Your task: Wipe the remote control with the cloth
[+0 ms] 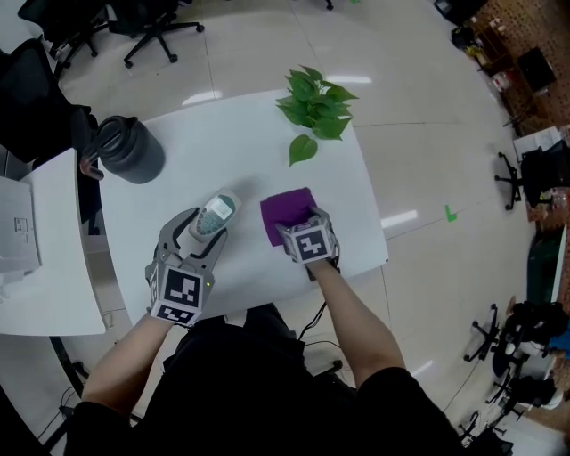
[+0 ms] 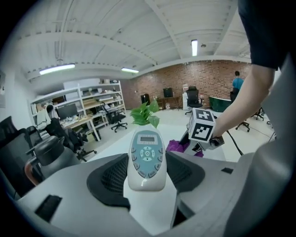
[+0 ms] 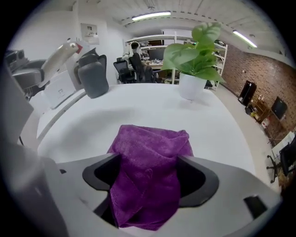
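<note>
A white remote control (image 1: 216, 214) with a grey-blue keypad (image 2: 147, 157) sits between the pads of my left gripper (image 1: 207, 233), which is shut on its sides; its display end points away from me. A crumpled purple cloth (image 1: 285, 209) lies on the white table (image 1: 223, 142) just right of the remote. My right gripper (image 1: 292, 221) stands over the cloth's near edge. In the right gripper view the cloth (image 3: 150, 148) lies bunched between the wide-open jaws of that gripper (image 3: 150, 173), resting on the table. The right gripper's marker cube (image 2: 202, 126) shows in the left gripper view.
A potted green plant (image 1: 313, 102) stands at the table's far edge. A dark grey jug (image 1: 129, 150) sits at the far left corner. A second white desk (image 1: 44, 240) adjoins on the left, and office chairs (image 1: 151, 22) stand beyond.
</note>
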`<state>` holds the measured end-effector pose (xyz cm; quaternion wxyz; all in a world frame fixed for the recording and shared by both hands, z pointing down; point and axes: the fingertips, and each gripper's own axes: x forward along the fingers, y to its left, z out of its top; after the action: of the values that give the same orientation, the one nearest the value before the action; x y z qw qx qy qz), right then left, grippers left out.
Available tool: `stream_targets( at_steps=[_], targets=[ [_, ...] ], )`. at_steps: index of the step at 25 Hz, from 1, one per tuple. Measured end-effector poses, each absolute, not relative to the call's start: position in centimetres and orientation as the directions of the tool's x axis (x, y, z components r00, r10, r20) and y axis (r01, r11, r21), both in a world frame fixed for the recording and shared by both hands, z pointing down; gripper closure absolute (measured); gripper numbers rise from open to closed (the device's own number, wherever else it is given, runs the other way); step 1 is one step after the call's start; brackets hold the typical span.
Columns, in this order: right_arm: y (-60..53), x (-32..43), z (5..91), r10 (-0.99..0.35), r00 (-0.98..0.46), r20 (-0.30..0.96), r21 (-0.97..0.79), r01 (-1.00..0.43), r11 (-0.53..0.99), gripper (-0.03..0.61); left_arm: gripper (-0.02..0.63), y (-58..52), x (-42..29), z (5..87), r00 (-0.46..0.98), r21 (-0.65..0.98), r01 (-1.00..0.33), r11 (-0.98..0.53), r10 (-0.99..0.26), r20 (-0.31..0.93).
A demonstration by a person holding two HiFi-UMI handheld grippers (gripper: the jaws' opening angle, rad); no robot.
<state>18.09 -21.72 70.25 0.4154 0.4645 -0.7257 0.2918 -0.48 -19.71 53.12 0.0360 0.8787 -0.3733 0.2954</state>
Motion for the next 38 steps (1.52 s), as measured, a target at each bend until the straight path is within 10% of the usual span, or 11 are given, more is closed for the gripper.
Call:
stream_targets(
  at_steps=[4, 7, 22, 29, 38],
  targets=[
    [-21.8, 19.5, 70.5, -0.456, -0.193, 0.869, -0.044, -0.948, 0.316, 0.408, 0.360, -18.6, -1.4, 51.9, 0.554, -0.178, -0.665, -0.726, -0.638, 0.534],
    [-20.8, 20.8, 71.4, -0.442, -0.155, 0.883, -0.030, -0.960, 0.278, 0.471, 0.360, -17.7, -2.2, 50.8, 0.562, -0.201, -0.651, -0.732, -0.643, 0.521],
    [-14.0, 0.6, 38.9, -0.773, -0.496, 0.395, 0.035, -0.833, 0.553, 0.477, 0.360, -13.8, -7.9, 45.8, 0.644, -0.424, -0.454, -0.784, -0.617, 0.452],
    [-9.2, -11.2, 37.7, -0.598, -0.621, 0.507, 0.131, -0.630, 0.765, 0.477, 0.360, -11.0, -6.9, 41.6, 0.673, -0.575, -0.370, -0.730, -0.637, 0.375],
    [-8.0, -4.8, 34.7, -0.645, -0.586, 0.490, 0.189, -0.651, 0.735, 0.476, 0.362, -7.0, -4.4, 37.1, 0.699, -0.692, -0.350, -0.632, -0.668, 0.257]
  ],
)
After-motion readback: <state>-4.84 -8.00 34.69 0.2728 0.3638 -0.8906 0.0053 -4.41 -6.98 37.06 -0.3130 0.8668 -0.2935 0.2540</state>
